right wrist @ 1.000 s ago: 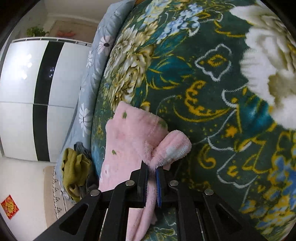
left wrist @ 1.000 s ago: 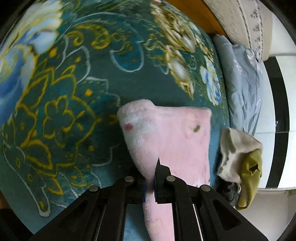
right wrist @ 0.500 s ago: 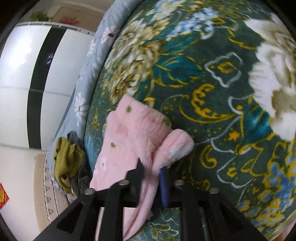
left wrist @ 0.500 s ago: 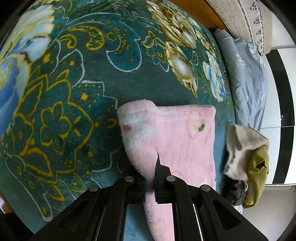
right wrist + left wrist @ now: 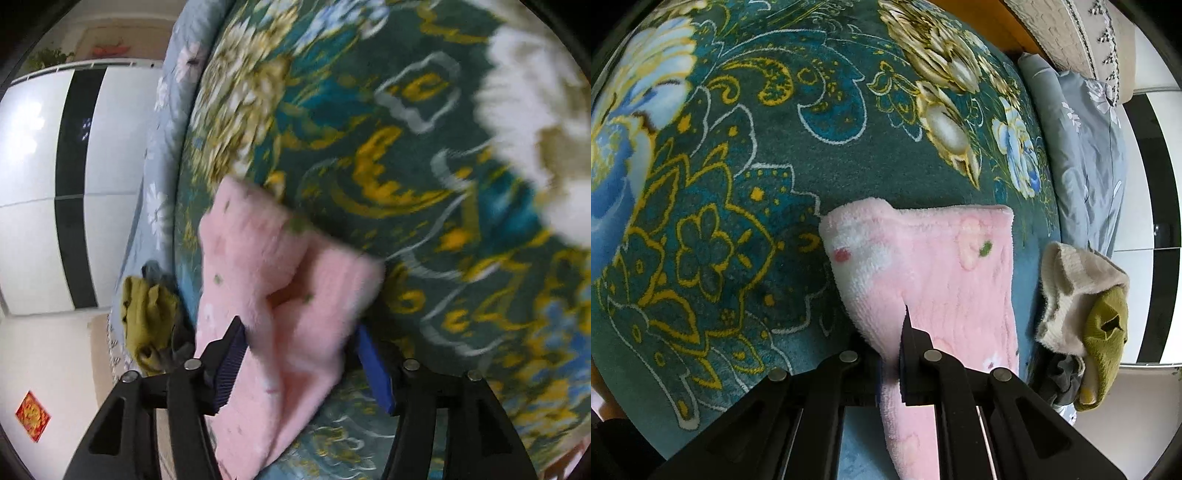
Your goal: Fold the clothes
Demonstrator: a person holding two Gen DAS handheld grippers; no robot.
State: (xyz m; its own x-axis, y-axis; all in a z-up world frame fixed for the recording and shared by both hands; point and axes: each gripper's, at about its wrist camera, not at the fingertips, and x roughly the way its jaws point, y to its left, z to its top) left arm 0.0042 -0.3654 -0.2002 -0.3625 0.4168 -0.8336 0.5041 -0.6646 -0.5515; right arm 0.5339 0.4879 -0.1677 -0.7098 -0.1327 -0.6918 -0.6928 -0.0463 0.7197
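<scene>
One garment: a fluffy pink garment (image 5: 934,280) with small green and red spots, lying on the floral blanket (image 5: 746,177) close to the blanket's edge that runs beside the grey-blue bedding (image 5: 1086,155).
Garment shape: doubled over; one folded end rises into a rounded lobe (image 5: 332,280) in the right wrist view, the rest trailing toward both cameras.
Left gripper (image 5: 890,350): fingers pressed together, pinching a fold of the pink garment low in its view.
Right gripper (image 5: 299,354): fingers spread wide, one blue pad (image 5: 373,369) on each side of the pink fabric; whether the pads touch the cloth cannot be told, as this view is motion-blurred.
Count of grippers: two.
Other clothes: one small heap (image 5: 1082,306) at the blanket's edge, just beside the pink garment; three pieces can be made out, cream, olive-green and dark grey, the olive one also showing in the right view (image 5: 147,317).
Containers: the pictures show no basket or box; the blanket carries the pink garment.
Surroundings: a white wardrobe with black vertical strips (image 5: 70,184) beyond the bedding, and one red-and-gold paper square (image 5: 32,415) low in the right view.
Change from half a second ago: the right fingers, then nearly together on the lobe, now stand far apart; the left grip and the garment's outline in the left view match the earlier picture.
</scene>
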